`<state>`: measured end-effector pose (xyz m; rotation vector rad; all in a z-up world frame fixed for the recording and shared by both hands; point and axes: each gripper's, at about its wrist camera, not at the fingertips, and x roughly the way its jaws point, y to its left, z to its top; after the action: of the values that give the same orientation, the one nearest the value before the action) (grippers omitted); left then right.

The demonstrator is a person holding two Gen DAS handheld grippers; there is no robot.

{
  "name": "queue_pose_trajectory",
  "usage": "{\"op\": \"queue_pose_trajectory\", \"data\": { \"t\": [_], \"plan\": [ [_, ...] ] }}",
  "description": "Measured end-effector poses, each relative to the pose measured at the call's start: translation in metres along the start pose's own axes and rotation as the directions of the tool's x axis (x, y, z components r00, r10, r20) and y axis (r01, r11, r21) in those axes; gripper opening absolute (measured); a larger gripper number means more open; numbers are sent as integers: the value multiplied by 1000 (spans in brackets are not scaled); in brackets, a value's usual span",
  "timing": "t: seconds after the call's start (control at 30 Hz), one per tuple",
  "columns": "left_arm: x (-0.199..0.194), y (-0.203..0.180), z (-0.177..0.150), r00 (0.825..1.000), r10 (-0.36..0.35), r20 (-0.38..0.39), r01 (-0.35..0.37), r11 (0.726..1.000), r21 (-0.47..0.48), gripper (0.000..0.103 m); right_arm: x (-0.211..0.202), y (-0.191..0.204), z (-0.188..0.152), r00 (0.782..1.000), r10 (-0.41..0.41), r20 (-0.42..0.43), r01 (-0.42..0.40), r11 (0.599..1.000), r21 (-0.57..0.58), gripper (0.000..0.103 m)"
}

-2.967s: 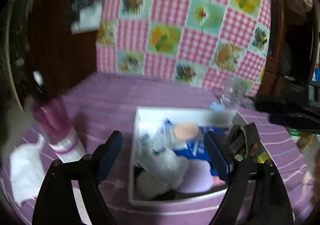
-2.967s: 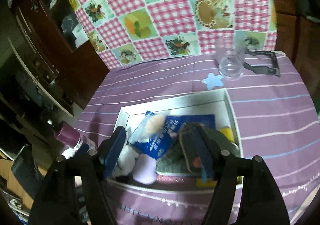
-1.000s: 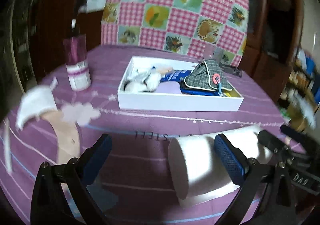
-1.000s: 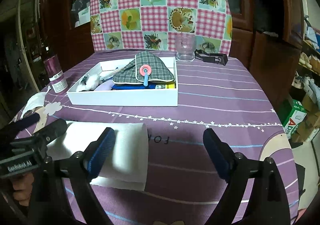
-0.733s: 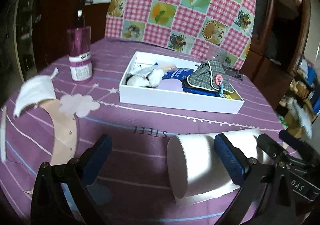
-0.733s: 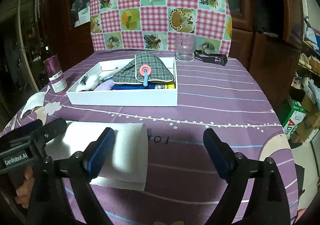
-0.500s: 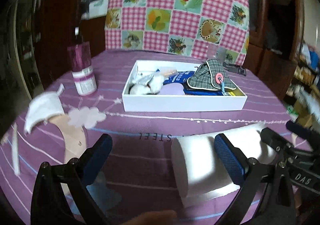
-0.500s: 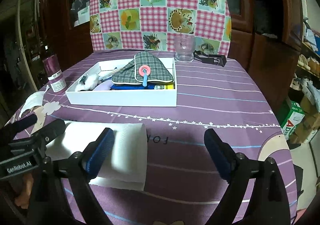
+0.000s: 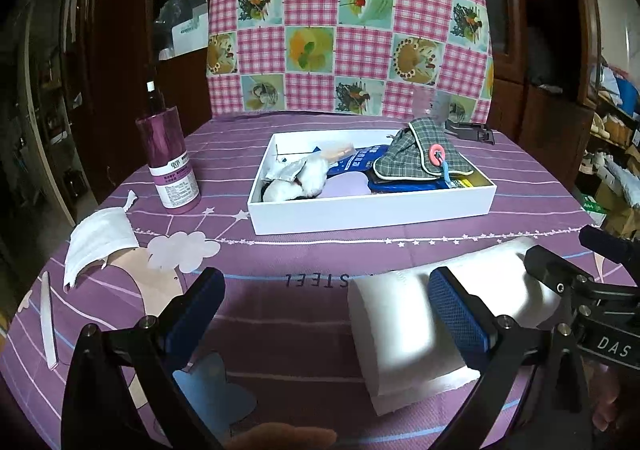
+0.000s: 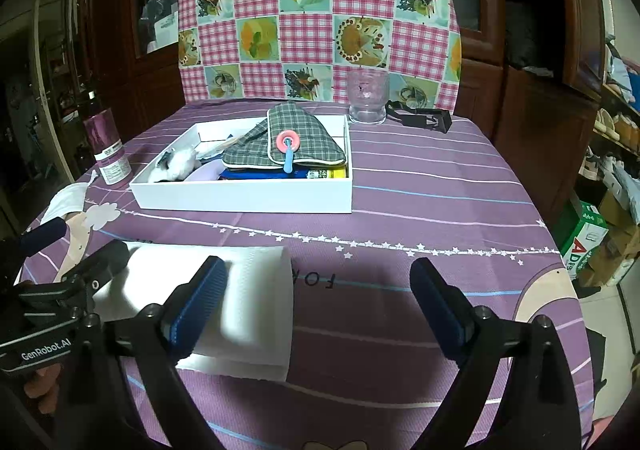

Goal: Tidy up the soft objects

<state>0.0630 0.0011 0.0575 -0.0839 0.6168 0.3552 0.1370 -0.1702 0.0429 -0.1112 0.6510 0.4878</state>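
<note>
1. Left gripper [image 9: 326,308] was held with jaws wide apart, empty, above the purple surface [image 9: 304,262].
2. Right gripper [image 10: 318,298] was likewise spread apart, empty.
3. White paper roll [image 10: 248,302] lay on its side near, between both grippers.
4. Plaid pouch [image 10: 288,145] was seen in the white tray [image 10: 240,197], farther off.

Both views are dim indoor shots with strong fisheye bending; the corners fall to black. Light comes from above, brightening the white tray [image 9: 372,215] and the paper roll [image 10: 248,314], which nears overexposure. The wooden cabinets [image 10: 532,49] behind sink into murk. The claw pads cast soft shadows across the roll. The bench [image 9: 304,250] near the lens is slightly soft, and colours look noisy.
</note>
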Motion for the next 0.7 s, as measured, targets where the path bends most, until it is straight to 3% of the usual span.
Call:
{"op": "queue_pose_trajectory", "data": {
  "t": [0.7],
  "plan": [
    [0, 0, 0, 1000, -3, -1, 3, 1000, -2, 103, 0, 0, 0, 1000, 0, 0, 0, 1000, -1, 94]
  ]
}}
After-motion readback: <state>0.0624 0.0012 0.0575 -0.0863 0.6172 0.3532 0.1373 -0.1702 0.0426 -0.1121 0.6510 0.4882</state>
